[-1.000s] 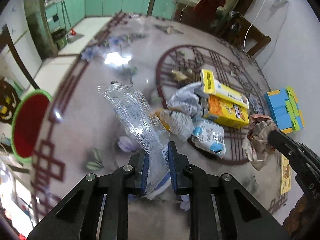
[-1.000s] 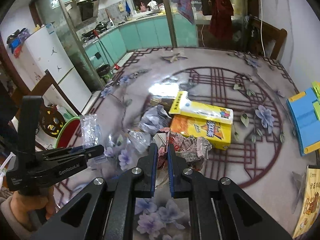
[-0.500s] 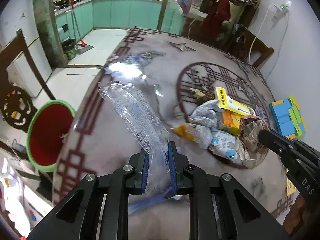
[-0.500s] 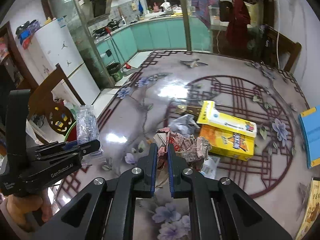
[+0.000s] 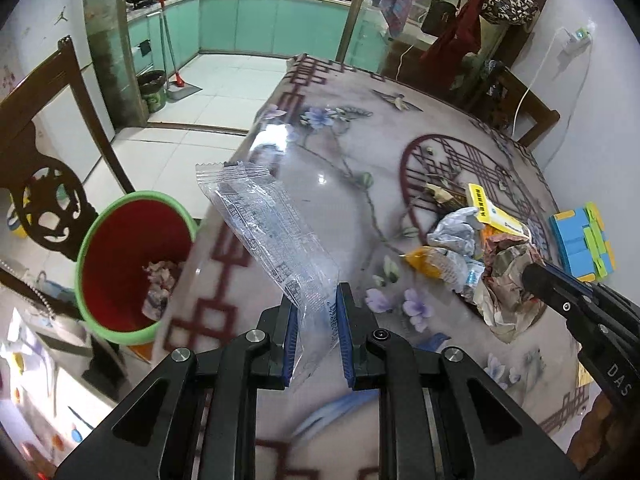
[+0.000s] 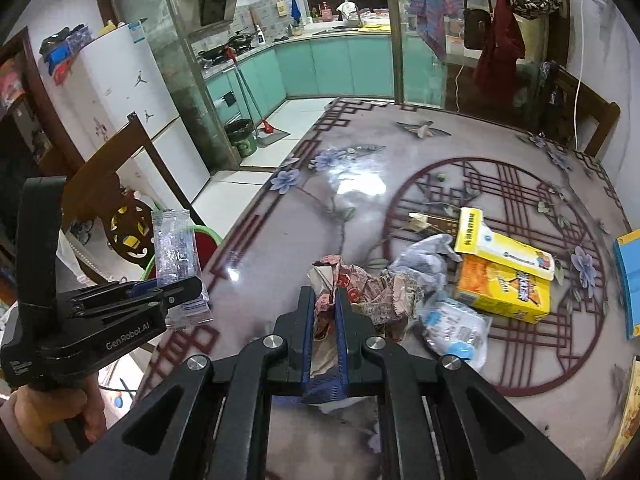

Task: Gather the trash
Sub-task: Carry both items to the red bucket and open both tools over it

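My left gripper point(image 5: 316, 300) is shut on a clear plastic wrapper point(image 5: 272, 236), which sticks up over the table's left edge. In the right wrist view the left gripper point(image 6: 188, 286) shows at the left with the clear plastic wrapper point(image 6: 174, 246) in it. My right gripper point(image 6: 325, 294) is shut on a crumpled paper wad point(image 6: 368, 290); the paper wad point(image 5: 506, 280) also hangs at the right of the left wrist view. A red bin with a green rim point(image 5: 124, 264) stands on the floor beside the table, some trash lying inside.
On the floral table point(image 6: 360, 184) lie a yellow-orange box point(image 6: 504, 280), a white crumpled bag point(image 6: 424, 254) and a blue-white packet point(image 6: 456, 324). A blue block toy point(image 5: 580, 240) sits at the right. A dark wooden chair point(image 5: 44, 184) stands behind the bin.
Both grippers have carried their loads leftward toward the table's edge. The red bin has come further into the left wrist view, and the trash pile has slid right.
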Demonstrator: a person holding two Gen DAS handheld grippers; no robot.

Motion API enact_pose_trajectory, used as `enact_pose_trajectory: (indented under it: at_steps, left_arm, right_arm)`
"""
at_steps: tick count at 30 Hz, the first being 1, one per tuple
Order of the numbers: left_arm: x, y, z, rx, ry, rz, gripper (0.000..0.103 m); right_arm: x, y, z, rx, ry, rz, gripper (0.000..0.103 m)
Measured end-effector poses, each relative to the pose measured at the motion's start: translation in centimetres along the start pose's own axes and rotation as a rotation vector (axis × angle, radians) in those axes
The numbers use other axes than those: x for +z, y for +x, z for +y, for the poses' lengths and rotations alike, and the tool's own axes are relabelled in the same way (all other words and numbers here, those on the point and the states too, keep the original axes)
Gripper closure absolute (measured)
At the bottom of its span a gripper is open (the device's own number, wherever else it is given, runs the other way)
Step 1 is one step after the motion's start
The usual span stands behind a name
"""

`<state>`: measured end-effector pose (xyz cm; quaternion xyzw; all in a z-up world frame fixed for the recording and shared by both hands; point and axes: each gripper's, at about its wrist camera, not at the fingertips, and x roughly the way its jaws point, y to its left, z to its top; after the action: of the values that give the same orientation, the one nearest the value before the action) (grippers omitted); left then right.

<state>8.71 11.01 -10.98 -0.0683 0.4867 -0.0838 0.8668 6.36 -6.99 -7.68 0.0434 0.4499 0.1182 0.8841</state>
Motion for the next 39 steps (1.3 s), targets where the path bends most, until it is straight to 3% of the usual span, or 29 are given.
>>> enact_pose_trajectory:
  at_steps: [14, 23, 32, 39]
  left_arm:
    - [1.4, -0.4, 7.1, 0.019, -0.015, -0.018, 0.086]
    - [1.7, 0.1, 14.0, 0.071, -0.068, -0.008, 0.086]
    - [2.1, 1.4, 19.7, 0.084, -0.147, 0.037, 0.086]
    - [2.2, 2.1, 21.9, 0.096, -0.161, 0.053, 0.086]
  right_arm:
    - [1.8, 1.7, 7.1, 0.002, -0.023, -0.021, 0.095]
    - [4.6, 4.7, 13.3, 0.064, -0.068, -0.024, 0.095]
    - [6.7, 9.3, 18.4, 0.145, -0.076, 0.024, 0.095]
    - [7.2, 12.5, 21.4, 0.18, -0.086, 0.069, 0.095]
